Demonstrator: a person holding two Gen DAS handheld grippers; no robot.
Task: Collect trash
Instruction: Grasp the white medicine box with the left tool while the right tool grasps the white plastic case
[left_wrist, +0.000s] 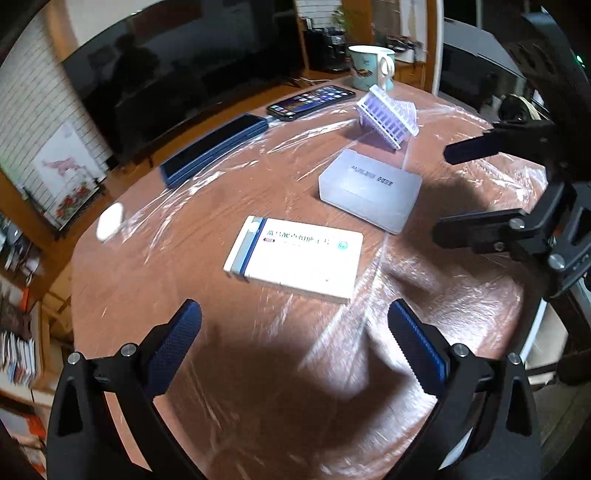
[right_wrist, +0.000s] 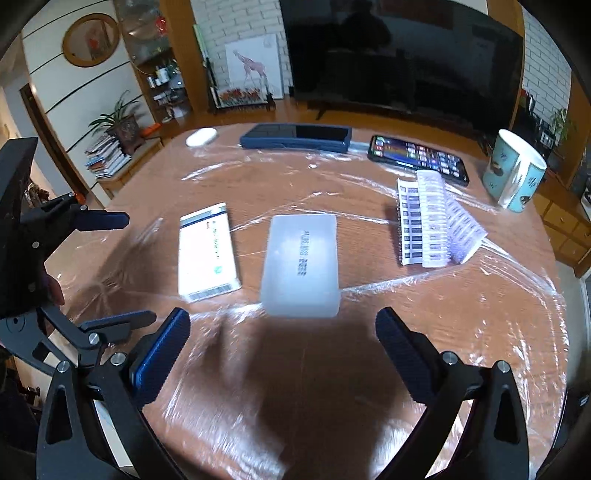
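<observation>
A white medicine box (left_wrist: 295, 254) (right_wrist: 207, 251) lies flat on the film-covered round table (left_wrist: 258, 387) (right_wrist: 295, 387). Beside it sits a frosted plastic box (left_wrist: 369, 188) (right_wrist: 301, 264). Farther off lies a strip of small plastic vials (left_wrist: 388, 114) (right_wrist: 432, 221), one end lifted. My left gripper (left_wrist: 294, 308) (right_wrist: 139, 268) is open and empty, just short of the medicine box. My right gripper (right_wrist: 282, 315) (left_wrist: 443, 190) is open and empty too, just short of the frosted box.
A lit phone (left_wrist: 310, 101) (right_wrist: 417, 157), a dark blue case (left_wrist: 214, 147) (right_wrist: 295, 136) and a mug (left_wrist: 371, 66) (right_wrist: 513, 173) line the far edge. A small white oval thing (left_wrist: 109, 221) (right_wrist: 201, 136) lies near the rim. A large TV (right_wrist: 402, 55) stands behind.
</observation>
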